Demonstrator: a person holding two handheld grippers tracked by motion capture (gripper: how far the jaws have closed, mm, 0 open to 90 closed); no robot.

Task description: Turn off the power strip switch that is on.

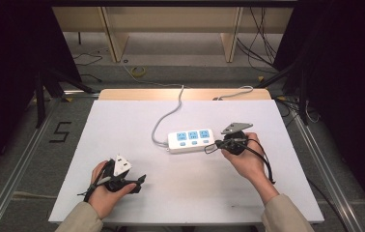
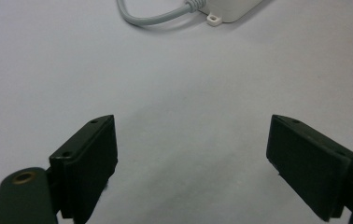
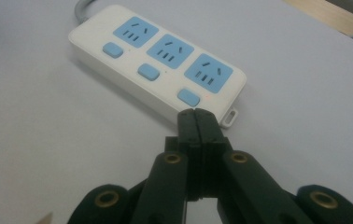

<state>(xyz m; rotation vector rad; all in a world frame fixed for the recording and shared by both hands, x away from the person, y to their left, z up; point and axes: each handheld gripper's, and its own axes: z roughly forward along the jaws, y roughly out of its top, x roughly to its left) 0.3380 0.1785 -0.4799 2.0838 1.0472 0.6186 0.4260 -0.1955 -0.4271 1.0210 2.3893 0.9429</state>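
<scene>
Left gripper (image 1: 139, 182) sits near the front-left of the white table (image 1: 122, 140), jaws spread wide, nothing between them, pads (image 2: 90, 163) just above bare surface. It's idle and well apart from the work; leave it parked, or bring it over to brace if needed.

Right gripper (image 1: 217, 143) is the active one: jaws pressed fully together, holding nothing, used as a single poking tip (image 3: 196, 122). In the right gripper view that tip sits at the near edge of the white three-outlet power strip with blue sockets (image 3: 158, 58), just beside the nearest blue rocker button (image 3: 188, 98). Can't tell if it's touching the casing yet.

Judgement: the step is pressing that end switch.
- Lift the tip slightly and land it on the button's centre, not the casing lip.
- Push straight down; a forward shove will probably slide the strip, it's light and unanchored.
- If it skates, pin the far end with the left gripper.

The strip lies flat mid-table, right of centre, its grey cable (image 1: 163, 121) running off the far edge.
</scene>
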